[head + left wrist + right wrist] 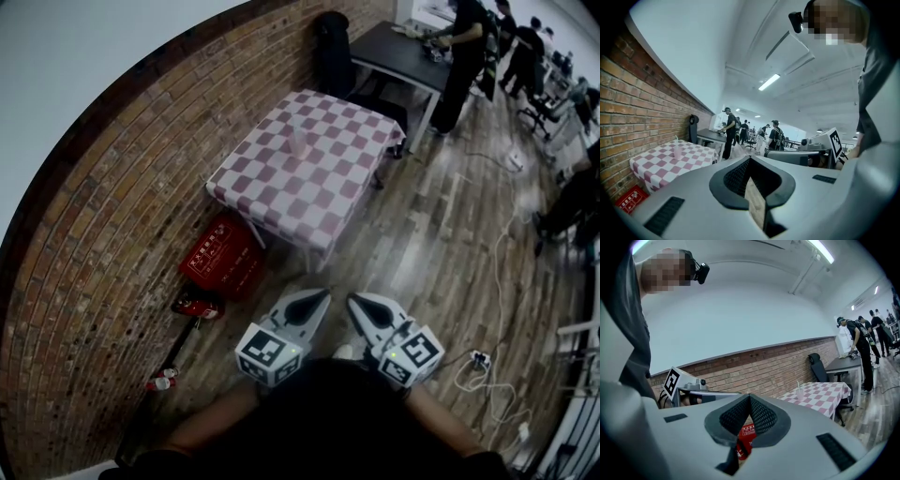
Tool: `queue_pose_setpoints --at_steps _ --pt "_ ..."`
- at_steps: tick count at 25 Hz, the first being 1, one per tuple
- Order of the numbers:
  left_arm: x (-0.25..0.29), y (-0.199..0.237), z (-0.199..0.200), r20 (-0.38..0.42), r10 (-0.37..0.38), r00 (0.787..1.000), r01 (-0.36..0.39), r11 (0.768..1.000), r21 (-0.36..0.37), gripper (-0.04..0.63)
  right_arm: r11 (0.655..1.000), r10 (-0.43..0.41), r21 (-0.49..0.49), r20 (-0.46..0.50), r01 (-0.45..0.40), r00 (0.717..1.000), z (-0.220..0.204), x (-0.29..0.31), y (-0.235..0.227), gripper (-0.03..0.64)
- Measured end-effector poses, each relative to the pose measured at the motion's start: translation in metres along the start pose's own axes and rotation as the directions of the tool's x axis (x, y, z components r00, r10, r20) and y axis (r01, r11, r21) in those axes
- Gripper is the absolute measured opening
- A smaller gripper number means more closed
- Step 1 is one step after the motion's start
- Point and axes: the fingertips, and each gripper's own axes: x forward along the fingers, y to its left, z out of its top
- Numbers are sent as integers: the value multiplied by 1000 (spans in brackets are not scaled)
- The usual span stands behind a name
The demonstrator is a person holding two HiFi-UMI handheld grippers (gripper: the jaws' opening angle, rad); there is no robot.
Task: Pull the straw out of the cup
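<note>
Grey left tongs, grey right tongs, black mesh pads, black-and-white marker cubes, dark top

The cup on the checked table was tiny and hazy in the head view. Its straw was lost there and only a thin pale line in the left gripper view. The person's forearms ran off the bottom edge. Red items by the brick wall, possibly bottles, were too small to tell.

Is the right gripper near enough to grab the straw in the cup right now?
Probably not yet. The right gripper is shut and held close to the person, while the cup with its straw stands far off on the checked table. Only floor lies between; nothing blocks the way.
</note>
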Motion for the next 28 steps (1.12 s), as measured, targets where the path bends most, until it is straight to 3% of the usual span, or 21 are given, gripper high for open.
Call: queue_pose_setpoints --at_steps 5,16,28 --pt "44 -18 4 5 3 1000 -3 1000 4 8 1000 5 3 -2 -5 1000 6 -23 -41 11" --pt "95 -27 -7 -72 -10 997 10 1000 -3 8 997 -13 73 4 12 1000 0 -40 -89 11" --pt "140 7 5 -64 -64 996 63 998 -14 8 994 -74 83 -8 75 997 6 -17 -136 11"
